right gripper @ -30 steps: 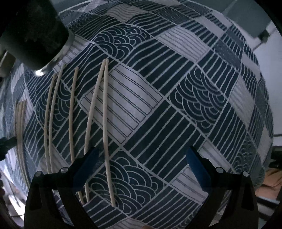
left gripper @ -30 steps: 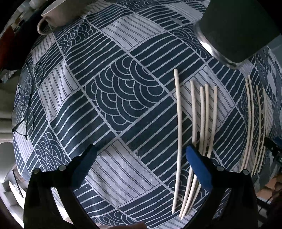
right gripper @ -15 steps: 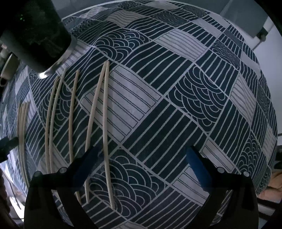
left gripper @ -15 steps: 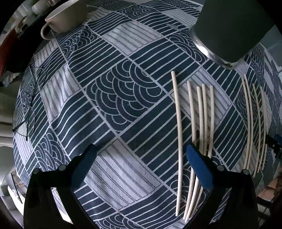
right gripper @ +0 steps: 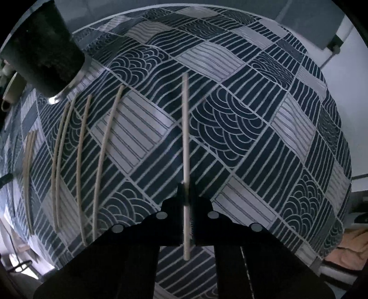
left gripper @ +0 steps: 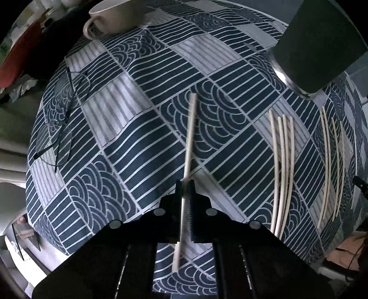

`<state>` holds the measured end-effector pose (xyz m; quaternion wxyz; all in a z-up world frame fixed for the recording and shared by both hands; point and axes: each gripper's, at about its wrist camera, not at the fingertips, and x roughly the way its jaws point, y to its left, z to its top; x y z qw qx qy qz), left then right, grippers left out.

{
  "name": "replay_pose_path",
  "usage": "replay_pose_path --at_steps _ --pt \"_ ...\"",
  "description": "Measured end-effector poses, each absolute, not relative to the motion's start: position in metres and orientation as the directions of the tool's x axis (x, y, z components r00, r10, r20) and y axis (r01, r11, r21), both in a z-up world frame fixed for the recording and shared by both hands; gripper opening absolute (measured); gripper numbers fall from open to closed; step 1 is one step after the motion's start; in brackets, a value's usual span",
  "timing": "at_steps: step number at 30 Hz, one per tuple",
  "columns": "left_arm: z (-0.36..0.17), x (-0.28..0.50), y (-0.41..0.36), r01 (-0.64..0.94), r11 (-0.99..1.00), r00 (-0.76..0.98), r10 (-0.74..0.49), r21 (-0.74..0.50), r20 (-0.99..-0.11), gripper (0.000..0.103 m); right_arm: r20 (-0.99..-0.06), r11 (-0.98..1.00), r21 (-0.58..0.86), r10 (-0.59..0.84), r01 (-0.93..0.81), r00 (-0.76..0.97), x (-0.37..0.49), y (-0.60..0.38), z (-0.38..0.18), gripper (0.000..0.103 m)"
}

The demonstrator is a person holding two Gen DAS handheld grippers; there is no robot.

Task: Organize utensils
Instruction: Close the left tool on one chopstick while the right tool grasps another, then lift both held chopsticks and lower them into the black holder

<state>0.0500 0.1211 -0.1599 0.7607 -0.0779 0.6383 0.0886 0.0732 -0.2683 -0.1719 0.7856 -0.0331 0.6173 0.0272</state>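
Observation:
My left gripper is shut on one pale chopstick and holds it above the patterned tablecloth. My right gripper is shut on another pale chopstick, also lifted. Several chopsticks lie in a row to the left gripper's right, with more further right. In the right wrist view several chopsticks lie on the cloth to the left. A dark cylindrical holder stands at the back; it also shows in the right wrist view.
A pale mug stands at the far left back. A pair of glasses lies on the cloth at the left. The table's edge runs near both grippers.
Both grippers have shut, each on a chopstick taken from the rows, and lifted it. Both have shifted so their chopsticks now point over the cloth's middle.

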Motion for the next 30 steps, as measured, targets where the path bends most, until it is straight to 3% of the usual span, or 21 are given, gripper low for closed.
replay_pose_path --at_steps 13,30 --pt "-0.133 0.044 0.153 -0.271 0.962 0.165 0.064 0.017 -0.984 0.005 -0.948 0.999 0.053 0.053 -0.010 0.314 0.089 -0.336 -0.140 0.004" --pt "-0.036 0.130 0.131 -0.189 0.982 0.405 0.087 0.009 -0.910 0.005 -0.818 0.980 0.118 0.189 -0.163 0.543 0.148 -0.251 -0.036 0.004"
